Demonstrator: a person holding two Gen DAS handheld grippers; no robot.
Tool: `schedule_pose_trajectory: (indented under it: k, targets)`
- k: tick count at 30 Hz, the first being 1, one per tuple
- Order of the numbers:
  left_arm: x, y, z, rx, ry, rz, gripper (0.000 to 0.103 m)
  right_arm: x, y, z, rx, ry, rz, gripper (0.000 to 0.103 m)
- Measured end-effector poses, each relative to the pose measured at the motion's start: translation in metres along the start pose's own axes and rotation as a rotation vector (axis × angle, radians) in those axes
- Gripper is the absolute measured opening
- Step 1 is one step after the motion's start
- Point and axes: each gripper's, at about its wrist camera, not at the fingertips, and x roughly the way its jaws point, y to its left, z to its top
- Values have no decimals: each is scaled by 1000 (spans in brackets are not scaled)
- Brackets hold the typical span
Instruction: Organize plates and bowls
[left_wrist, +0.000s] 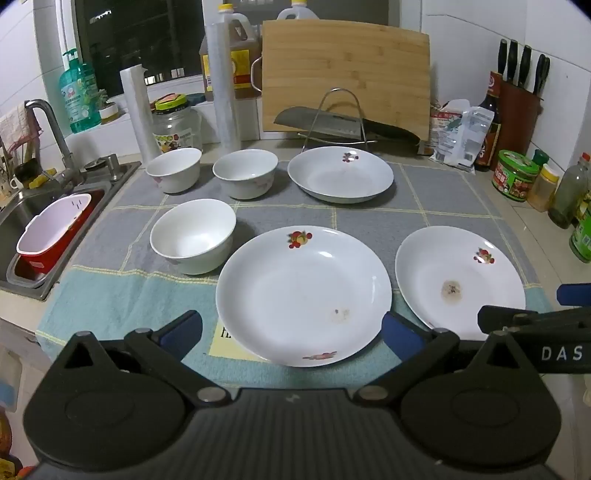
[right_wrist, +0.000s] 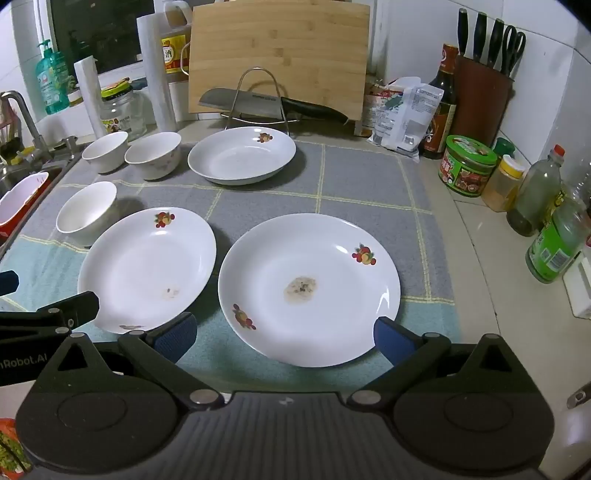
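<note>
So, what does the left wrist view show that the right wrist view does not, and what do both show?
Only the left wrist view shows the steel faucet's spout and the second yellow-capped oil jug. Only the right wrist view shows the scissors handles in the brown knife block. Both share three white fruit-print plates, three white bowls, the bamboo cutting board and the cleaver on its wire rack.
</note>
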Motion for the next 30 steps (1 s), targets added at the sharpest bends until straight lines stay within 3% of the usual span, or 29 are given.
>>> schedule_pose_trajectory:
  k: [30]
  targets:
    - [-5, 5, 3, -39, 24, -45, 102, -5, 5, 0, -8, 2, -22, 103]
